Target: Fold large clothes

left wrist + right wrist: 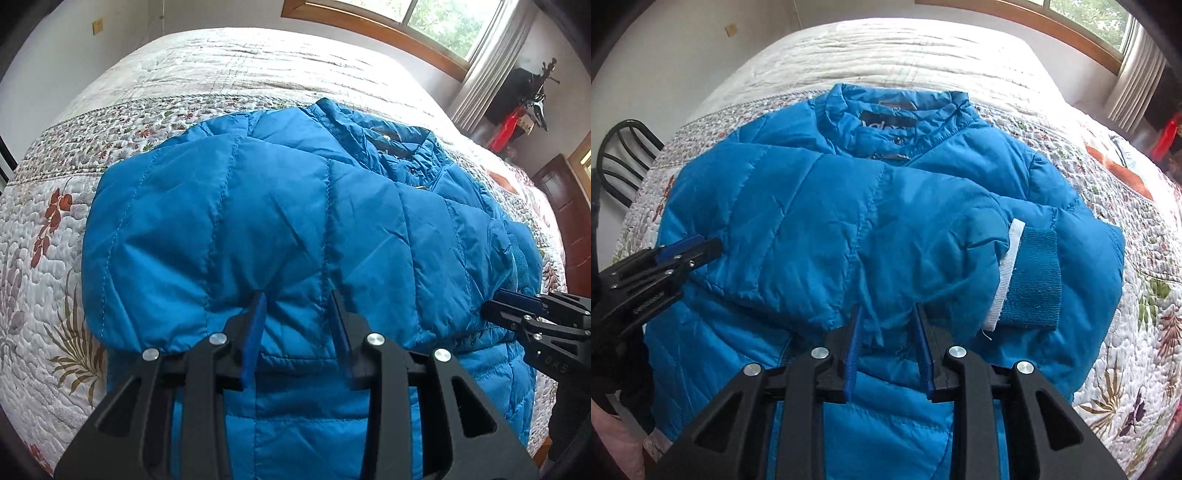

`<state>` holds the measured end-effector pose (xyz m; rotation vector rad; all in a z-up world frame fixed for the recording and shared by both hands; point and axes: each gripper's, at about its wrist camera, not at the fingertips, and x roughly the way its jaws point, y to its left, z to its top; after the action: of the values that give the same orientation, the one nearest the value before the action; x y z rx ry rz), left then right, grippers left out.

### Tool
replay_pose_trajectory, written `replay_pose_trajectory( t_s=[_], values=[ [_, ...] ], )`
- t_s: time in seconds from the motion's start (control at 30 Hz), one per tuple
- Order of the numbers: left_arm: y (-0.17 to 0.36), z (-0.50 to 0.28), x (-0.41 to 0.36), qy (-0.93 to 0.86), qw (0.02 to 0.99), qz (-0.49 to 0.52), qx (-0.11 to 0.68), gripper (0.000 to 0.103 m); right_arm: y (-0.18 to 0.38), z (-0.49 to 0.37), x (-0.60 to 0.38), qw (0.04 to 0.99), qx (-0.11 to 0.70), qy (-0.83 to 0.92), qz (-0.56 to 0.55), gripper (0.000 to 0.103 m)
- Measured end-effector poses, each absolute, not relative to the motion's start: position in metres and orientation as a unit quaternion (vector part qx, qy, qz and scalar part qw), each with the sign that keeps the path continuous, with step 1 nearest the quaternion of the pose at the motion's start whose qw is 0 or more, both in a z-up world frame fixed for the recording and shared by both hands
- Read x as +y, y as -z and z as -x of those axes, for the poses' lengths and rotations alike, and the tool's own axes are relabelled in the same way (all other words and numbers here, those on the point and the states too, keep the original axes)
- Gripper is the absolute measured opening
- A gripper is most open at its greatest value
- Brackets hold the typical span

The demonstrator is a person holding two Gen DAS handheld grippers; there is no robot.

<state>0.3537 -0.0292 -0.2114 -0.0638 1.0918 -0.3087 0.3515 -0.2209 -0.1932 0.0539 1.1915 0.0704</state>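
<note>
Jacket [849,229]: blue, quilted, lay front-up on your bed [221,66], collar [894,110] toward the far side, hem toward you.

Left edge: the quilt [44,229] showed beside the jacket's left shoulder, so that side was probably already folded in.

Left gripper [297,295]: you held it low over the sleeve [812,206] folded across the chest. Its fingers [258,325] stood partly apart, tips pressed into puffy fabric with a bulge between them. I judged they had not closed on it; you were likely pinning the fold or lining up a pinch.

Sleeve: it crossed the body left to right, which kept the bundle narrow for the next fold.

Right gripper [888,310]: you held it at the sleeve's lower edge, fingers also partly apart, a small pucker of cloth between the tips. Whether it truly gripped, I could not tell.

Cuff [1034,277]: ribbed knit with a white liner [1004,273], it rested just right of your right gripper, on the jacket's right side.

Risk: slick, springy filling would likely puff the fold open once you let go.
</note>
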Motion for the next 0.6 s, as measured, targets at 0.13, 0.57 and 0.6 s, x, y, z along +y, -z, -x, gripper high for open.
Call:
replay_pose_trajectory(
  t_s=[0.13,0.57,0.6],
  values=[
    [0.220,-0.356,-0.028,0.150,0.840,0.032,0.520,0.034,0.210,-0.353,-0.223,0.816,0.577,-0.022,-0.017,0.021],
    [0.225,-0.355,-0.032,0.144,0.840,0.022,0.522,0.034,0.219,-0.339,-0.246,0.827,0.553,-0.044,-0.092,0.020],
    [0.220,-0.352,-0.030,0.139,0.843,0.021,0.520,0.035,0.215,-0.335,-0.255,0.827,0.548,-0.053,-0.115,0.019]
  ],
)
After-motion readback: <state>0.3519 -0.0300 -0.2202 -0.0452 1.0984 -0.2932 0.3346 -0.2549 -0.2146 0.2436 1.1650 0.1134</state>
